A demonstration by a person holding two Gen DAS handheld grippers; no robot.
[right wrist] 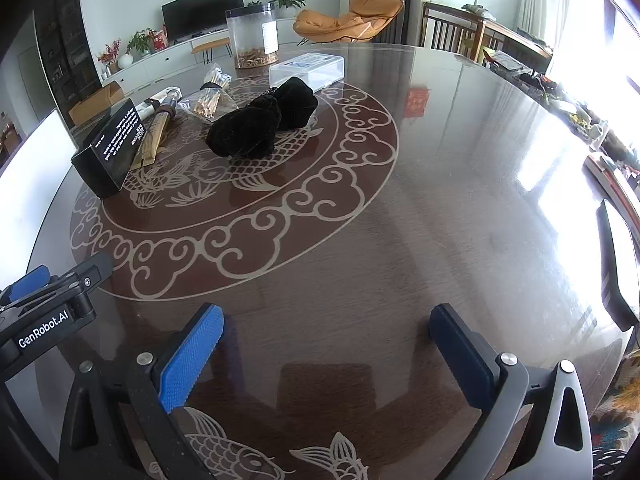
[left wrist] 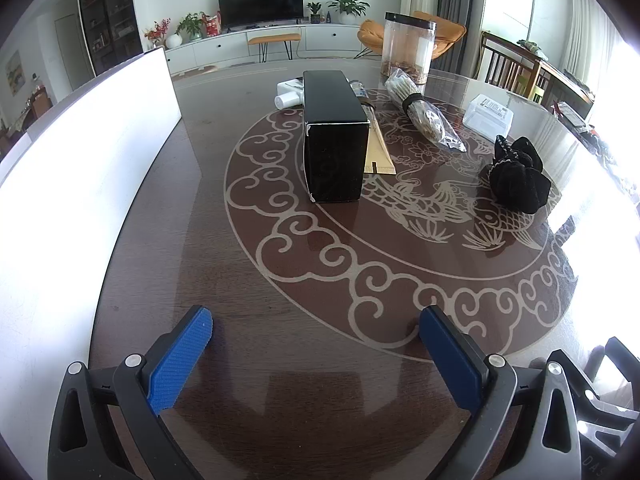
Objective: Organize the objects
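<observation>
A long black box [left wrist: 334, 132] [right wrist: 110, 150] lies near the middle of the round brown table [left wrist: 280, 280] [right wrist: 440, 200]. Beside it rest a tan flat pack [left wrist: 378, 152] [right wrist: 154, 136], a clear bag of sticks [left wrist: 424, 112] [right wrist: 210, 100], a black velvet pouch [left wrist: 516, 176] [right wrist: 262, 122], a clear plastic box [left wrist: 488, 116] [right wrist: 306, 68] and a tall clear jar [left wrist: 408, 46] [right wrist: 254, 36]. My left gripper [left wrist: 316, 330] hovers open over the near table, well short of the black box. The right gripper [right wrist: 328, 330] is also open and holds nothing.
A large white board [left wrist: 88, 168] stands along the table's left side. White items [left wrist: 290, 94] lie behind the black box. Wooden chairs [left wrist: 516, 68] and a cluttered side surface [right wrist: 560, 96] line the far right. The left gripper's body [right wrist: 48, 308] shows at the right view's lower left.
</observation>
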